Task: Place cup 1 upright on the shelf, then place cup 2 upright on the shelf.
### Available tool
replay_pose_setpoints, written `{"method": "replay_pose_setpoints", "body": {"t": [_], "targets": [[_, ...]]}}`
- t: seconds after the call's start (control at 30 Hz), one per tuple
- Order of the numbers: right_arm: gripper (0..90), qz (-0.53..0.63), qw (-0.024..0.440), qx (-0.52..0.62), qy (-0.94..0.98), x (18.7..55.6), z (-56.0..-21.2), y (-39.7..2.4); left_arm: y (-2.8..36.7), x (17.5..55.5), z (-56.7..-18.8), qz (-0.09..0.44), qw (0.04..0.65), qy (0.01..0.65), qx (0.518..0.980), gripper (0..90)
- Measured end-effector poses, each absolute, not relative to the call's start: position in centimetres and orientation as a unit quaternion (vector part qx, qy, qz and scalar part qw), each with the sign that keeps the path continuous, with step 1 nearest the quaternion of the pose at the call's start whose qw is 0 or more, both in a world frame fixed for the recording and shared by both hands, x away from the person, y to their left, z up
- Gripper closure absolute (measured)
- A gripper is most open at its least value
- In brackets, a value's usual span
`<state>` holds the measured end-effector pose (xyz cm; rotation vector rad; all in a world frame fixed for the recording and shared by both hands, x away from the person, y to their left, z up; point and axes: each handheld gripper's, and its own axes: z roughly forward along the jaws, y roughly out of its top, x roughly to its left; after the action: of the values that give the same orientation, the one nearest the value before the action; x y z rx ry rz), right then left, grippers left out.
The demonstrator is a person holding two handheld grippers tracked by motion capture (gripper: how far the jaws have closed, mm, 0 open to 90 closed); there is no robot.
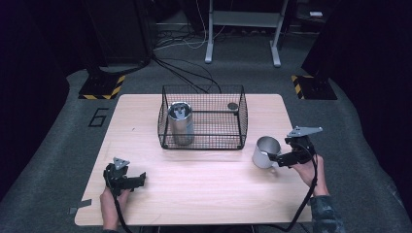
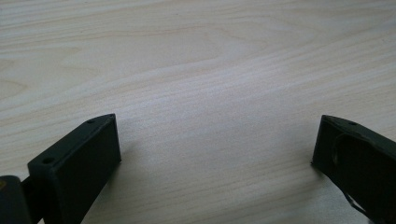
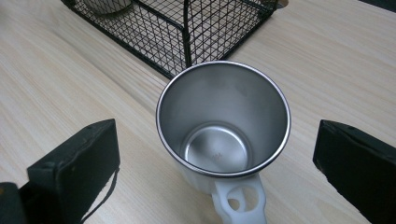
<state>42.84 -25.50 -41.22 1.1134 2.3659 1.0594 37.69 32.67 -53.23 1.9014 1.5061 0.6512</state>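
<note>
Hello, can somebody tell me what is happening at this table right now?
A person holds a gripper in each hand. The right gripper has its jaws open on either side of a steel mug that stands upright and empty on the wooden table, beside a wire basket. A metal can stands in the basket. The left gripper is open over bare table.

The mug's white handle (image 3: 239, 200) is running off the bottom edge at six o'clock; the wire basket (image 3: 187, 28) is getting cropped at twelve.
</note>
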Motion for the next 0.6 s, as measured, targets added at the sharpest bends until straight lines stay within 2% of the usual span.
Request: {"method": "replay_pose_setpoints", "body": {"t": [0.6], "targets": [[0.0,0.356,0.136,0.381,0.842,44.9,-42.6,-25.0,32.6,37.7,-53.2,0.244,0.309,0.571,0.720,0.4]]}}
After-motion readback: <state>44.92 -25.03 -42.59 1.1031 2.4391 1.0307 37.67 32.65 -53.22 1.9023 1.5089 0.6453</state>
